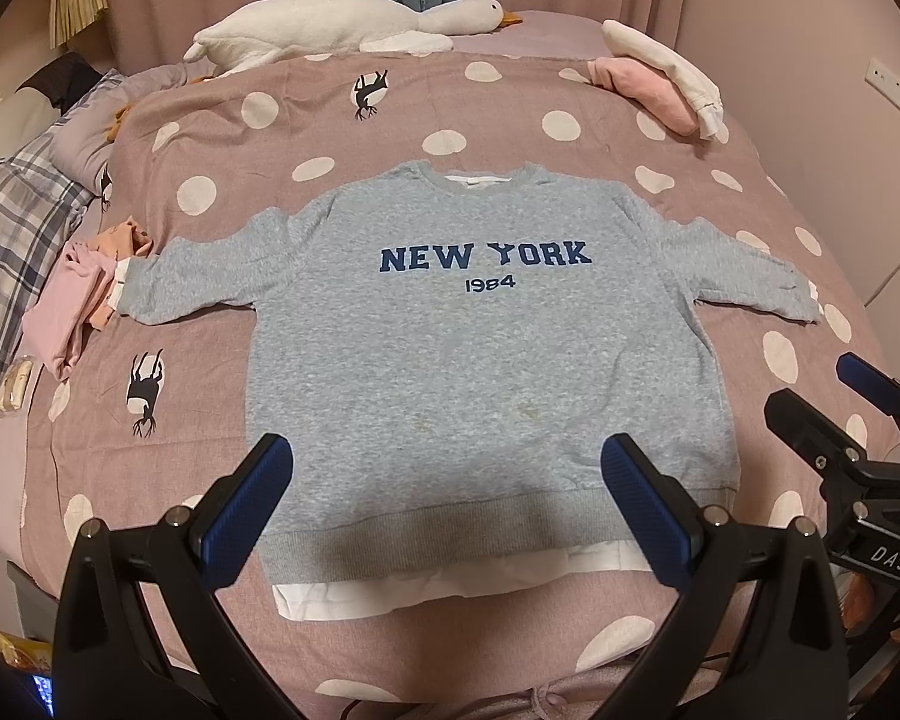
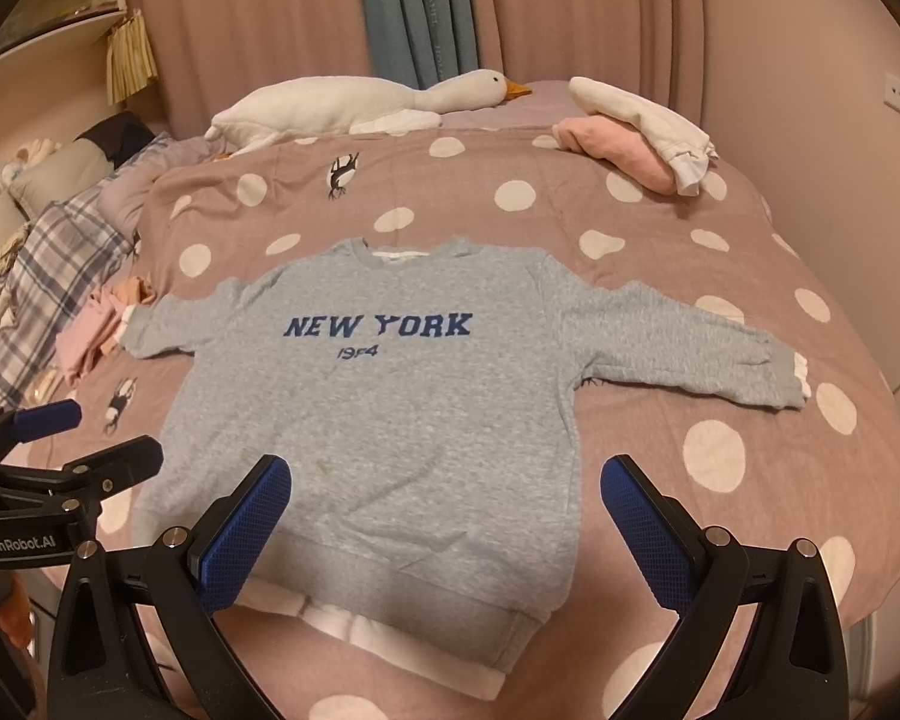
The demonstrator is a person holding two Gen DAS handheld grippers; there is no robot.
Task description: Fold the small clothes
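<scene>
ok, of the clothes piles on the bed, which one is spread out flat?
The grey NEW YORK sweatshirt, centre of the bedspread, sleeves out. The pink pile at the left edge and the pink-and-white pile at the far right are bunched up.

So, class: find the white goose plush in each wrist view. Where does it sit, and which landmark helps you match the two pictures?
Left wrist view: goose plush lies along the top centre, at the bed's far edge, beak pointing right.
Right wrist view: goose plush sits upper centre, again beak right.
Shared landmark: the grey NEW YORK sweatshirt spread flat below it.
</scene>
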